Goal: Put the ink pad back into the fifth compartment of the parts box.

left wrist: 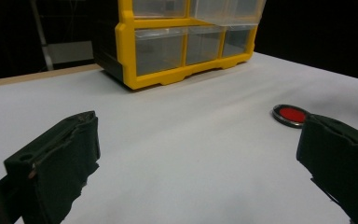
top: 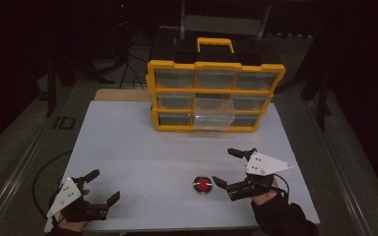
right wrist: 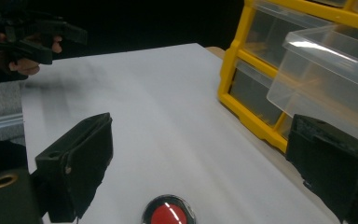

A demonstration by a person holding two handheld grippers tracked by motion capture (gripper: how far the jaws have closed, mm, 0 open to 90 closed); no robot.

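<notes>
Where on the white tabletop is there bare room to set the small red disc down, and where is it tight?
Bare: the wide stretch between the left tool and the yellow drawer organizer, and the table's left half. Tight: around the red disc, close beside the right tool, and under the pulled-out clear drawer.

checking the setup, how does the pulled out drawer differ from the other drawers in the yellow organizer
The pulled-out drawer juts forward from the middle column; the other drawers sit flush in the yellow organizer. In the high view it hides part of the slot below; the others hide nothing. All are clear plastic.
</notes>
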